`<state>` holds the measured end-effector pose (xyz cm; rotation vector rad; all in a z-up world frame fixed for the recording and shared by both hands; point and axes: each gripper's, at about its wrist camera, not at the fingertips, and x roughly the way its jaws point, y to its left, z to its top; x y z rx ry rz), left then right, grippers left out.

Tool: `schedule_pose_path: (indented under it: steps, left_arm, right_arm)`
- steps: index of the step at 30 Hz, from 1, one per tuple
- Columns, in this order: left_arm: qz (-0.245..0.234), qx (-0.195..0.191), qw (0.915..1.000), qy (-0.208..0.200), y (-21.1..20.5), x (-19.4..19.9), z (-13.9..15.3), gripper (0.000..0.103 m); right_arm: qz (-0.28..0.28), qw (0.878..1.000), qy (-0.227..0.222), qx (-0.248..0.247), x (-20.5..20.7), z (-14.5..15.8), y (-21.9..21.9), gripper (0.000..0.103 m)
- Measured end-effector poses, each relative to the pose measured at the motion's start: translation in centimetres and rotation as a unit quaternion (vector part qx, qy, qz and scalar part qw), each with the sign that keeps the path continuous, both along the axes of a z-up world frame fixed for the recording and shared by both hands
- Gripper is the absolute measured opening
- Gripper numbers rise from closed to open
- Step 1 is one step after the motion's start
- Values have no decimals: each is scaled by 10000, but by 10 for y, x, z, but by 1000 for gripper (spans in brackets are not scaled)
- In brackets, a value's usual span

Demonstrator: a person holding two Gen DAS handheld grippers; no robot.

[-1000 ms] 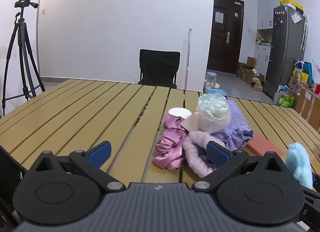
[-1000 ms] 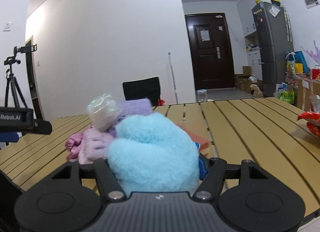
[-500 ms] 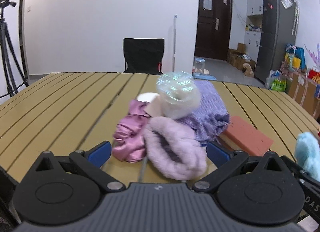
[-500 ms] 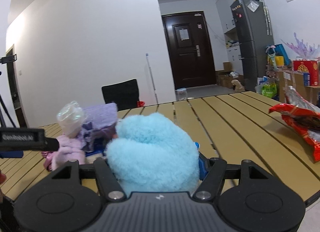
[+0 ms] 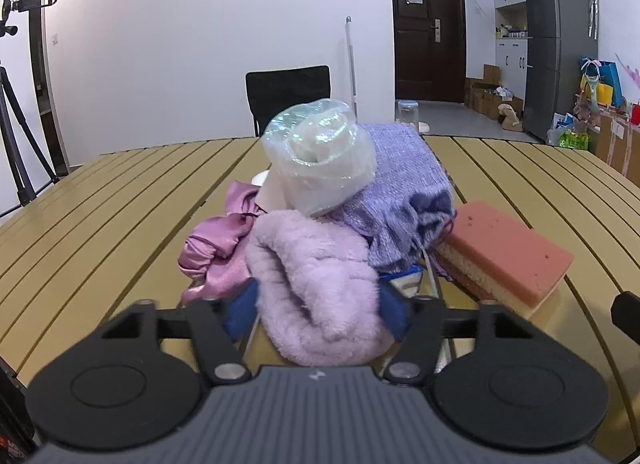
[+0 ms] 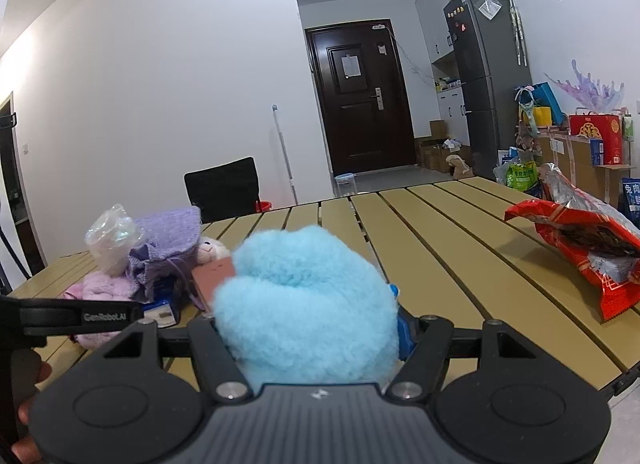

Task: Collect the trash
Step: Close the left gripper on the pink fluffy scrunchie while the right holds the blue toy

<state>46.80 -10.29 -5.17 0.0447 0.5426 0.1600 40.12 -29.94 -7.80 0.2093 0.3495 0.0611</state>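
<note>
My left gripper (image 5: pixel 316 304) is shut on a fluffy lilac scrunchie (image 5: pixel 316 284) at the near edge of a pile on the slatted table (image 5: pixel 120 216). The pile holds a pink satin scrunchie (image 5: pixel 218 252), a crumpled clear plastic wrap (image 5: pixel 320 160), a purple knit cloth (image 5: pixel 404 188) and a pink sponge (image 5: pixel 504 256). My right gripper (image 6: pixel 308 324) is shut on a fluffy light-blue ball (image 6: pixel 304 304), held to the right of the pile (image 6: pixel 140 256). A red snack bag (image 6: pixel 580 240) lies on the table's right side.
A black chair (image 5: pixel 288 92) stands behind the table's far edge. A tripod (image 5: pixel 16 144) stands at the left. A fridge (image 6: pixel 488 88), boxes and bags fill the right side of the room. The left gripper's body (image 6: pixel 72 316) shows in the right wrist view.
My left gripper moved forward and right to the pile and shut on the lilac scrunchie. My right gripper kept hold of the blue ball and turned right, bringing the red bag into view.
</note>
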Motion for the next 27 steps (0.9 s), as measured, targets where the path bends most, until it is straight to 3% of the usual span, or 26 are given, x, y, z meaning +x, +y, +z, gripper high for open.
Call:
schedule_pose_path:
  steps: [3, 6, 27]
  left_arm:
    - [-25, -29, 10000, -81, 5, -5, 3, 31]
    - [-27, -66, 9999, -99, 11, -10, 7, 25]
    - [-332, -200, 9961, -797, 36, -88, 58, 23]
  right_arm:
    - [24, 10000, -20, -3, 0, 1, 3, 65]
    - [34, 10000, -38, 12, 0, 2, 3, 65]
    - [360, 9991, -235, 18, -25, 15, 17, 65]
